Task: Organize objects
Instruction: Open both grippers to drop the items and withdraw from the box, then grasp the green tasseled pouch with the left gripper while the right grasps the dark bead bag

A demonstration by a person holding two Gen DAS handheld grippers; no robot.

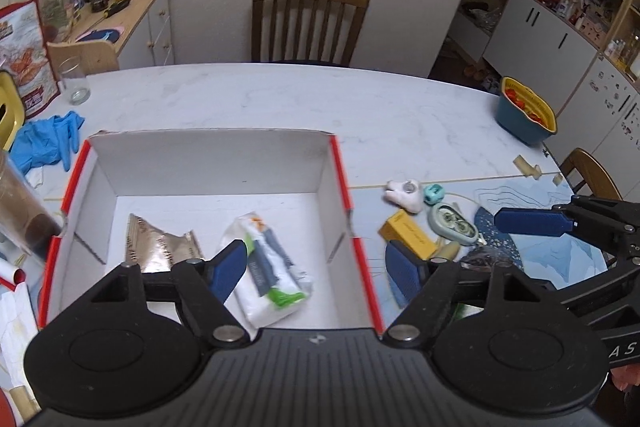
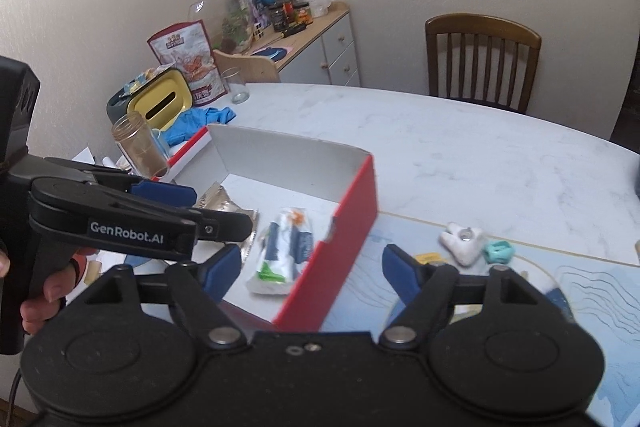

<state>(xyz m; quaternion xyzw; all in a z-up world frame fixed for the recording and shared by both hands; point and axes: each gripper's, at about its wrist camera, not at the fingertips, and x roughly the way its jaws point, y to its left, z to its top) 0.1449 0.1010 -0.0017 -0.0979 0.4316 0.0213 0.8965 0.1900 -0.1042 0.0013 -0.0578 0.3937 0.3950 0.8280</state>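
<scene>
Two items lay in the red-edged white box (image 1: 208, 163) at frame centre: one tissue pack (image 1: 268, 267) and one silvery foil packet (image 1: 160, 247). Five small loose pieces sat on the mat at centre right: one white tooth-shaped figure (image 1: 404, 195), one teal cube (image 1: 434, 194), one yellow box (image 1: 408, 233), one correction-tape dispenser (image 1: 452, 221) and one dark crumpled wrapper (image 1: 480, 257). Left gripper (image 1: 316, 267) hung spread and empty over the box's right wall; right gripper (image 2: 312, 267) likewise spread, gripping nothing.

Red-edged white box (image 1: 208, 163), silver foil packet (image 1: 160, 247), yellow carton (image 1: 408, 231), teal cube (image 1: 434, 194), blue gloves (image 1: 44, 139).
</scene>
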